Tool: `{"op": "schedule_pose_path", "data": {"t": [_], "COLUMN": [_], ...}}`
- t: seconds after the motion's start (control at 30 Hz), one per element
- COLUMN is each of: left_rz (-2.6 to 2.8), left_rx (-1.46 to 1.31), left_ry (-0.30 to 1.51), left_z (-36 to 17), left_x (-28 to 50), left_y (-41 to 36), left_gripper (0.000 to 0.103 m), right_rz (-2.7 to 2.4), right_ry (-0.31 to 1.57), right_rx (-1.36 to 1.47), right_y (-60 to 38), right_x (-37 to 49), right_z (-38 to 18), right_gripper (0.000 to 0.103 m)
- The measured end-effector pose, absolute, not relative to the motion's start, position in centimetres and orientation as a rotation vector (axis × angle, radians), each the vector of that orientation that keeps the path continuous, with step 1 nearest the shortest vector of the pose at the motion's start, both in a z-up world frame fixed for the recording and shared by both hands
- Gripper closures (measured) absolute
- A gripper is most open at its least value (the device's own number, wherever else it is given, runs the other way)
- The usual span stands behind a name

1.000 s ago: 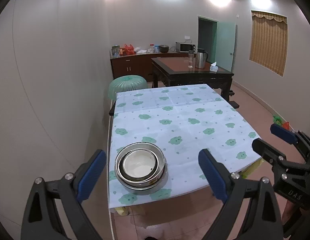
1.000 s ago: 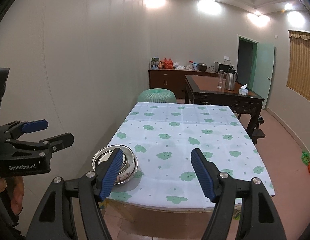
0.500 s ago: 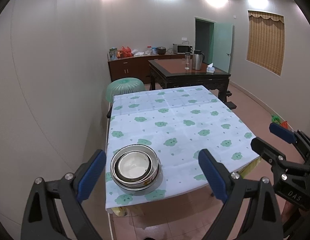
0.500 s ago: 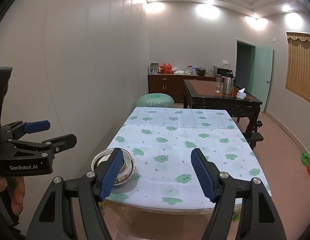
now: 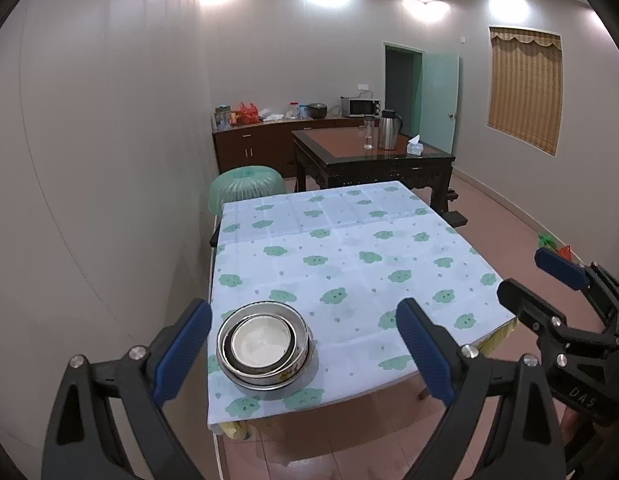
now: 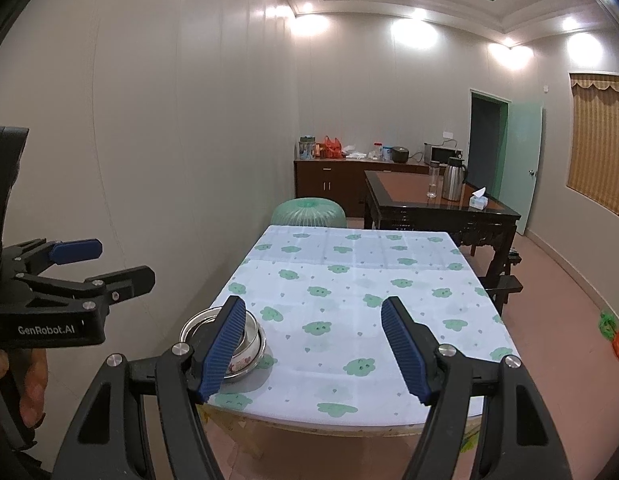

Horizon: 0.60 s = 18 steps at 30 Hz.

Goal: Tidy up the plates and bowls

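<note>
Both my hand-held grippers, left [image 5: 305, 336] and right [image 6: 313, 346], hang released short of the tabletop [image 5: 389, 248]; nested bowls [image 5: 263, 344] sit just ahead of the left, so I'd descend squarely over their rim.

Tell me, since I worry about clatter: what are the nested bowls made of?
The outer bowl looks like polished steel, its rim and wall shining grey. The inner bowl is matte white inside with a printed outer wall, perhaps enamel or ceramic; I cannot tell which.
</note>
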<state>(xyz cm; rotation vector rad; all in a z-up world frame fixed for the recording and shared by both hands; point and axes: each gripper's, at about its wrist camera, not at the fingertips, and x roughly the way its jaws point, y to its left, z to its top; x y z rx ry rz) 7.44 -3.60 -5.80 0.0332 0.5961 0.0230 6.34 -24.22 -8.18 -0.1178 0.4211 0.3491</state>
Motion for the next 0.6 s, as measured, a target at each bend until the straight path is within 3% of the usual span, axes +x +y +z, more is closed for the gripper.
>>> {"op": "schedule_pose_path", "data": {"t": [0.07, 0.6], "left_rz": [0.026, 0.005], "left_rx": [0.034, 0.059], "left_ry": [0.588, 0.579], "left_z": [-5.6, -5.5], "left_x": [7.5, 8.2], "left_y": [-3.7, -4.9], "left_gripper": [0.003, 0.002], "right_rz": [0.348, 0.321], "right_ry": [0.416, 0.363], "right_rx": [-0.118, -0.141], "right_y": [-24.4, -24.8], "right_x": [6.0, 5.7], "right_z": [-8.0, -7.1], "right_gripper": [0.031, 0.031]}}
